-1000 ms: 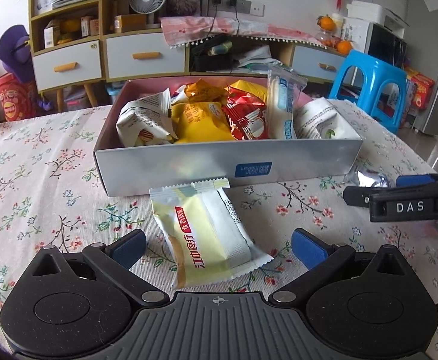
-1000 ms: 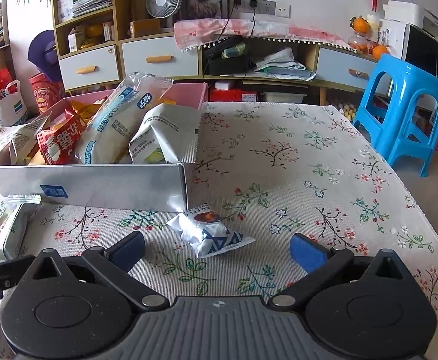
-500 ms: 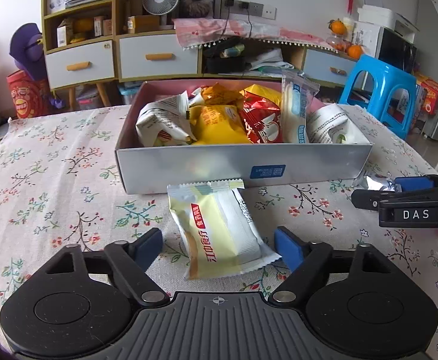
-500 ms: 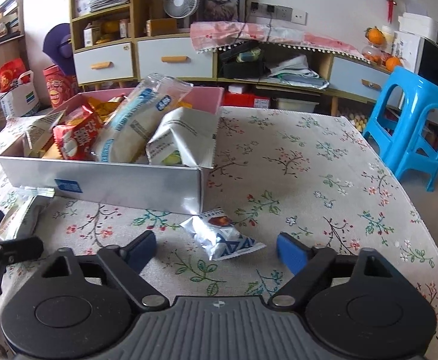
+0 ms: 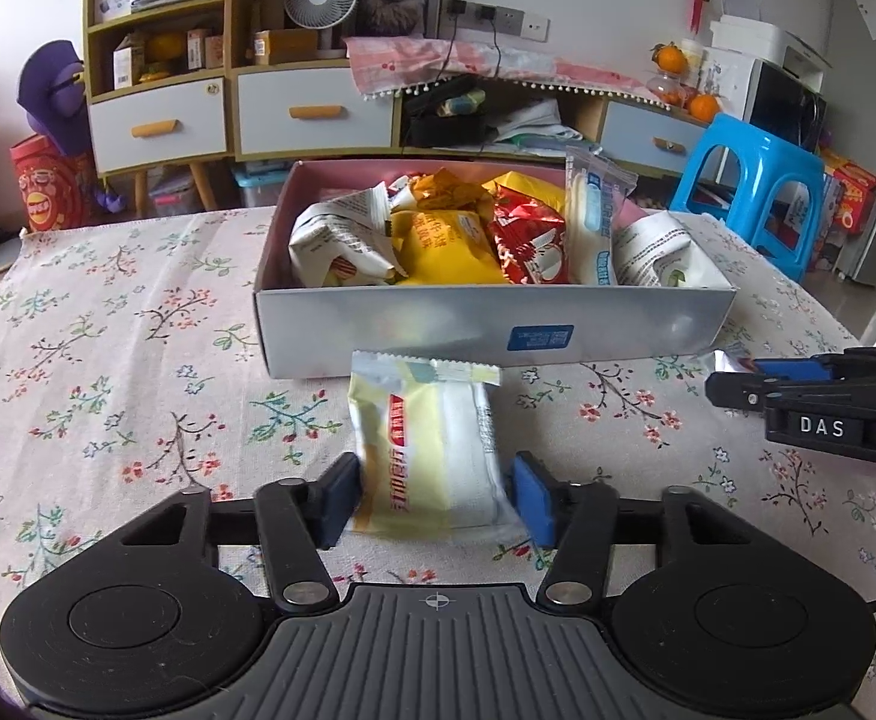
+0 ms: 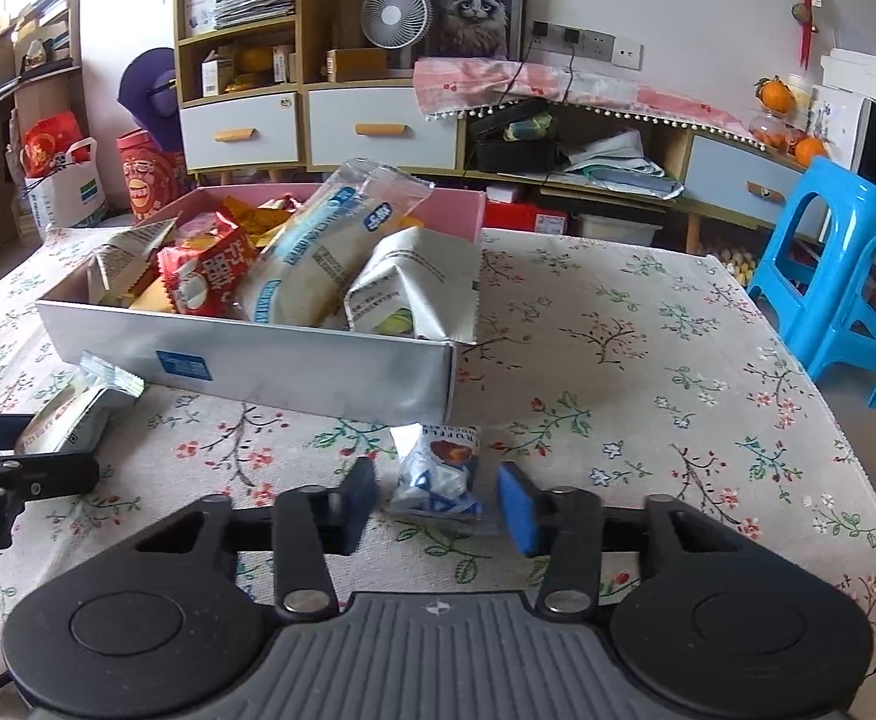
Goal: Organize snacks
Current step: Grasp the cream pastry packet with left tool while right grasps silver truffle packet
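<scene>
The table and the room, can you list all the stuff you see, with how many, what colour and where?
box: one, silver outside, pink inside, on the table, full of snack packets
yellow-white snack: one, before the box, between the left pads
blue-white snack: one, by the box's corner, between the right pads
tablecloth: one, floral
stool: one, blue, beside the table
fan: one, white, on the cabinet
left hand-held gripper: black, blue pads, closing
right hand-held gripper: same, closing

We see a matt woven floral tablecloth (image 5: 108, 372), a smooth, faintly sheeny silver card box (image 5: 438, 324), a glossy crinkled plastic yellow-white snack packet (image 5: 432, 450), a shiny blue-white foil packet (image 6: 441, 471), and a glossy blue plastic stool (image 6: 846, 276)
</scene>
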